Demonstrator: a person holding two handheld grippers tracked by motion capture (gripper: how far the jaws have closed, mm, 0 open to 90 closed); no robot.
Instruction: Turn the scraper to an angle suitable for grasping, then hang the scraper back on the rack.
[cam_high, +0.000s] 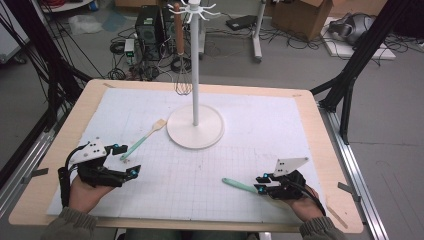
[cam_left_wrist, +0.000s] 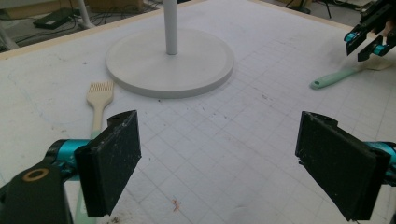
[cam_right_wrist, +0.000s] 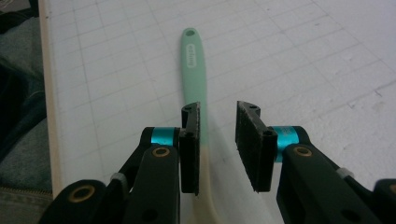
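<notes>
A wooden-edged bench (cam_high: 60, 165) carried a white gridded mat (cam_high: 240, 145), scuffed and speckled with small marks. Near its far middle stood a white hanger stand (cam_high: 195, 127) on a round base, with a whisk (cam_high: 182, 82) hanging from its top. Beyond lay a grey floor with tangled cables (cam_high: 150, 50), a computer tower (cam_high: 147, 22) and cardboard boxes (cam_high: 300, 15).

The right tool (cam_high: 260, 183) rested low near the bench's front right, its jaws apart around a mint-handled spatula (cam_right_wrist: 194, 60); the left pad sat against the handle while the right stood clear. The spatula lay flat on the mat.

The left tool (cam_high: 125, 160) stood wide apart, gripping nothing, just beside a mint-handled brush (cam_high: 145, 137) lying on the mat.
</notes>
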